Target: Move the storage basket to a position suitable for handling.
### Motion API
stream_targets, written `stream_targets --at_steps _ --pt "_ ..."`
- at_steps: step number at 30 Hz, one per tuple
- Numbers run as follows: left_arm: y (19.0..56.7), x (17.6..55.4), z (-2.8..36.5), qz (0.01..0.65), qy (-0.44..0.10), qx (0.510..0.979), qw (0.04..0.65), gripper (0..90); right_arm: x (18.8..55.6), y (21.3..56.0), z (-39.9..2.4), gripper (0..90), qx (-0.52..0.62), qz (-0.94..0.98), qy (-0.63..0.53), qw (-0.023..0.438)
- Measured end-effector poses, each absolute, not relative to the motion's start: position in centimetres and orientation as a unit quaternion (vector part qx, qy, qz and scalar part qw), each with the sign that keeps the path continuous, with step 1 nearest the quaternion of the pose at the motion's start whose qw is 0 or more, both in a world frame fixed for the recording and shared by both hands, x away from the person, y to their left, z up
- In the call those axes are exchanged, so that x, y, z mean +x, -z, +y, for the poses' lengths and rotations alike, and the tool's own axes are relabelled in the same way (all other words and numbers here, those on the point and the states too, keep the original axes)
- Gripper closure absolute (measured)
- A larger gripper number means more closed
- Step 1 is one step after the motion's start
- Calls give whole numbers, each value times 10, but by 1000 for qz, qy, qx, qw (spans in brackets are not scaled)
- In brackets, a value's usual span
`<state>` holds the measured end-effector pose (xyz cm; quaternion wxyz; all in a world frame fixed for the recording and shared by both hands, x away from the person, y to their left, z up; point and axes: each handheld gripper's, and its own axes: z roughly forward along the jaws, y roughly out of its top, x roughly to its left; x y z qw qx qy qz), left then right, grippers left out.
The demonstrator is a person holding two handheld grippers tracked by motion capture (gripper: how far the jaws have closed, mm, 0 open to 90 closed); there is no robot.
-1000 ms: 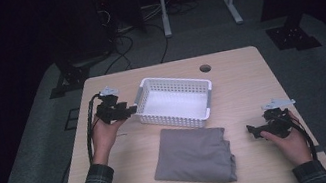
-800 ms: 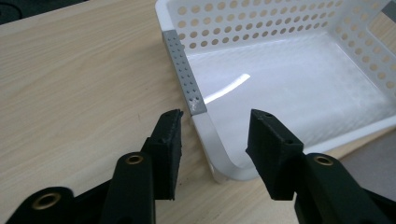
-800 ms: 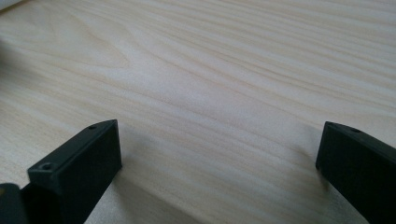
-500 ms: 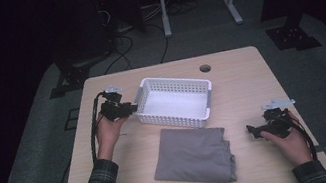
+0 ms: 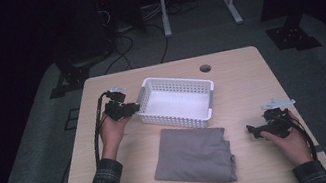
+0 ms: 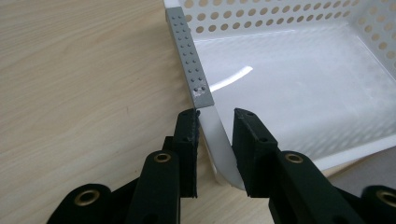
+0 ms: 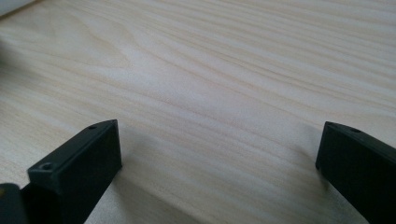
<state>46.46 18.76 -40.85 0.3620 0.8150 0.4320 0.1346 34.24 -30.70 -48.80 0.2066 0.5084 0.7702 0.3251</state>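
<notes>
**Left tongs on the basket's corner**

My left tongs (image 6: 214, 122) have just been closing, and they now straddle the rim of the white basket (image 5: 178, 100) at its near left corner: one jaw stands outside the wall, the other inside, with the white rim strip between them. The outer pad lies against the strip; a thin gap seems to remain at the inner one, so I take it for a clamp on the rim. A grey perforated band (image 6: 190, 55) runs along the rim just past my jaw tips. In the high view the left tongs (image 5: 126, 109) sit at the basket's left end, my left hand (image 5: 111, 130) behind them.

The basket stands on the wooden surface (image 5: 240, 83), toward the far side of it. A folded grey cloth (image 5: 193, 155) lies just in front of the basket, near my edge.

My right tongs (image 5: 255, 130) rest low over the surface at its right side, well apart from the cloth. Their jaws stand wide apart, with bare wood (image 7: 210, 93) between them.
</notes>
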Motion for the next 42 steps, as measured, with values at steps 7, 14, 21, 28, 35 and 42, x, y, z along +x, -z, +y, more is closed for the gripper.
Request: stream_targets --at_steps 7,14,21,28,35,42 --pt "408 464 172 426 -134 818 364 724 342 488 -307 0 508 770 -325 207" --pt "409 464 156 420 -130 818 370 730 342 488 -307 0 508 770 -325 207" --pt "410 464 142 412 -128 822 372 730 342 488 -307 0 508 770 -325 207" --pt "410 461 125 399 -123 827 376 727 342 488 -307 0 508 770 -325 206" --pt "401 456 131 385 -132 823 397 636 341 487 -307 61 504 771 -330 207" --pt "388 439 151 377 -152 819 406 430 336 482 -307 270 495 774 -338 205"
